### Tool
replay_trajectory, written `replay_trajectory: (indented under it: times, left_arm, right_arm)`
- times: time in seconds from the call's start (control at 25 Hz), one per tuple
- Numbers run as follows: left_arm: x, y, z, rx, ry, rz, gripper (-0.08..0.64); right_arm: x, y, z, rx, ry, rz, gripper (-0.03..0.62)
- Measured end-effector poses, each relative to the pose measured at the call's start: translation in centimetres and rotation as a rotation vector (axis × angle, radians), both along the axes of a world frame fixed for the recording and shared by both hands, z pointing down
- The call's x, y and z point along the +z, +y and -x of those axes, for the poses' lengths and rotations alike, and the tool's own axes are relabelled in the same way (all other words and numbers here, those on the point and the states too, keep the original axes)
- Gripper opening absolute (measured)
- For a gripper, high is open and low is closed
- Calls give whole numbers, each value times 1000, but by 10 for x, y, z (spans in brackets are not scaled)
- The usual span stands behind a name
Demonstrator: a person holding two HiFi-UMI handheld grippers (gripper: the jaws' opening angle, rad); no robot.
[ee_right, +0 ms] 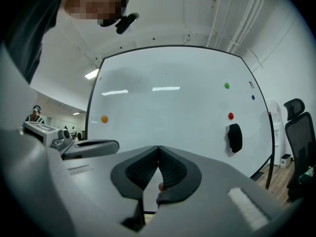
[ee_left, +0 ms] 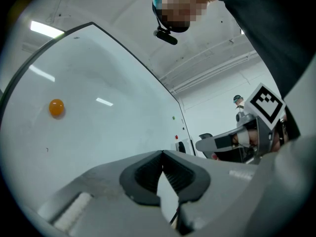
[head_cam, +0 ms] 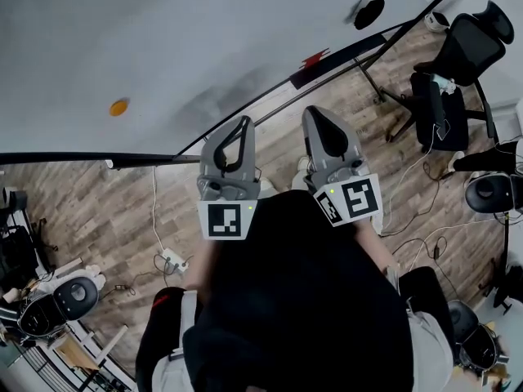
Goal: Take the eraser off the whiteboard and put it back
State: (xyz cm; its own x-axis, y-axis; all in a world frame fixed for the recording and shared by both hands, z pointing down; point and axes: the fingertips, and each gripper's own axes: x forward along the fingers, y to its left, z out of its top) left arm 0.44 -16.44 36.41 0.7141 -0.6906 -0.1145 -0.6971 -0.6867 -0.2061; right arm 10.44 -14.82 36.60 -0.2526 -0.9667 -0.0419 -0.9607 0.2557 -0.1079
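Squared up to the whiteboard (head_cam: 204,39) now, left gripper (head_cam: 242,126) clenched pad to pad on nothing. Same story for the right gripper (ee_right: 158,150): clamped tight, empty. No contact yet with the eraser (ee_right: 235,137), parked on the board right of centre in the right gripper view, upper right in the head view, just below the red magnet (ee_right: 230,116) and well apart from both tools.

Plenty to go wrong from here.

- Go in with those jaws clenched and expect to ram the eraser rather than straddle it, probably shoving it along the board or knocking it down onto the wooden floor (head_cam: 106,211). Open wide first.
- Bite off-centre, or on a corner only, and risk a twist and a slip once pulled free.
- Come in too high and risk clipping that red magnet and flicking it off.
- Lean hard on the board and perhaps set it rocking on its stand.
- Mind the feet too: cables (head_cam: 153,204) trailing across the floor and an office chair (head_cam: 458,55) at the right of the head view, easy to snag when stepping across toward the eraser.
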Motion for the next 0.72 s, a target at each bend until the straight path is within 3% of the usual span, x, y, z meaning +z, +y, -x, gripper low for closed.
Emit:
replay_trajectory:
  times: [0.72]
  left_arm:
    - [13, 30, 33, -31, -8, 23, 3]
  right_arm:
    - [4, 35, 75, -151, 13, 17, 2]
